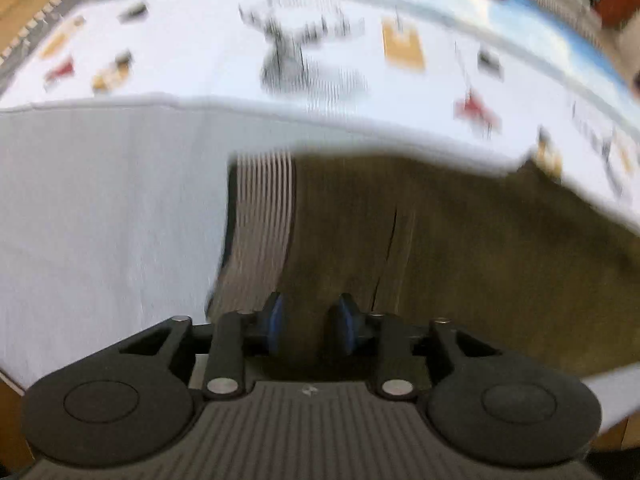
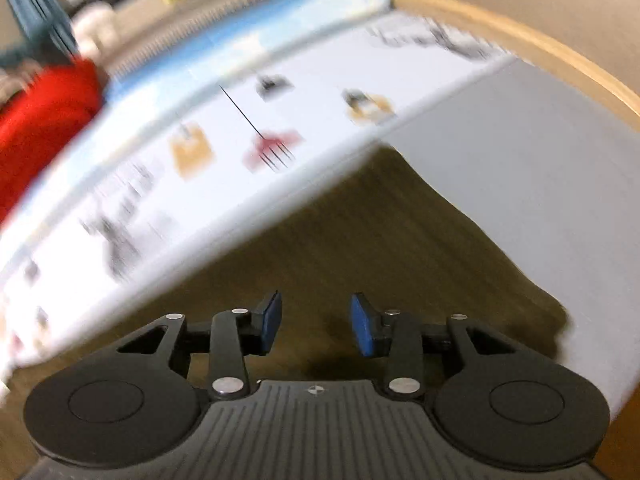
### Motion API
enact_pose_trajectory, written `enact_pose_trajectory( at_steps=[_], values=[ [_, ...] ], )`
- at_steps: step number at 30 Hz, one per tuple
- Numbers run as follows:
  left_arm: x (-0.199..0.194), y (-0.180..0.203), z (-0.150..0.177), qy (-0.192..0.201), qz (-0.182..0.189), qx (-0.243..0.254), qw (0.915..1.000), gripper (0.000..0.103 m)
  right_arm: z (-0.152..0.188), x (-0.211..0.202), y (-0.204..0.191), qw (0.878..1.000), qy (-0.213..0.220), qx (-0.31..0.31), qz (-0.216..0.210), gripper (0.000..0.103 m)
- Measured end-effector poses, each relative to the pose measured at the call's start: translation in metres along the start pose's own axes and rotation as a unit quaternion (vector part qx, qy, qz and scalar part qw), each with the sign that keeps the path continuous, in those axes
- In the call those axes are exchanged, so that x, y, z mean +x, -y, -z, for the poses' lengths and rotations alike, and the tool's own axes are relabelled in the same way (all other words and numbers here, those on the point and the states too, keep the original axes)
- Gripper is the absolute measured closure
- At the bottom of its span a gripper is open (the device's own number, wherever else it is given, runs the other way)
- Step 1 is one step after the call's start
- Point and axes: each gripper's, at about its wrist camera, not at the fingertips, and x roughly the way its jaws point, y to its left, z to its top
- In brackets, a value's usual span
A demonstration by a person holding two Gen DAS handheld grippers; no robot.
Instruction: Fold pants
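Note:
The olive-brown pants (image 1: 460, 264) lie flat on a white cloth-covered table (image 1: 100, 220). Their grey ribbed waistband (image 1: 260, 232) is at the left end in the left wrist view. My left gripper (image 1: 310, 324) is low over the waistband area, its blue pads a little apart with pants fabric between them; whether they pinch it is unclear. In the right wrist view the pants (image 2: 360, 248) fill the middle. My right gripper (image 2: 316, 324) is open just above the fabric. Both views are motion-blurred.
A white printed mat (image 1: 320, 60) with small coloured pictures lies beyond the pants, also in the right wrist view (image 2: 200, 152). A red object (image 2: 36, 128) sits at its far side. The wooden table edge (image 2: 540, 48) curves on the right.

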Motion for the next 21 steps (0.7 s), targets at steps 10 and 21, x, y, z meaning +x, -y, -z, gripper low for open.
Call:
enact_pose_trajectory(
  at_steps=[10,21],
  values=[
    [-0.004,-0.002,-0.025,0.034,-0.009,-0.054,0.9979,0.060,-0.025,0.072,-0.056,0.994,-0.035,0.100,-0.034,0.054],
    [-0.002,0.003,-0.034,0.036,-0.008,-0.030,0.9988,0.060,-0.026,0.113,-0.104,0.989,-0.052,0.090,0.108,0.098]
  ],
)
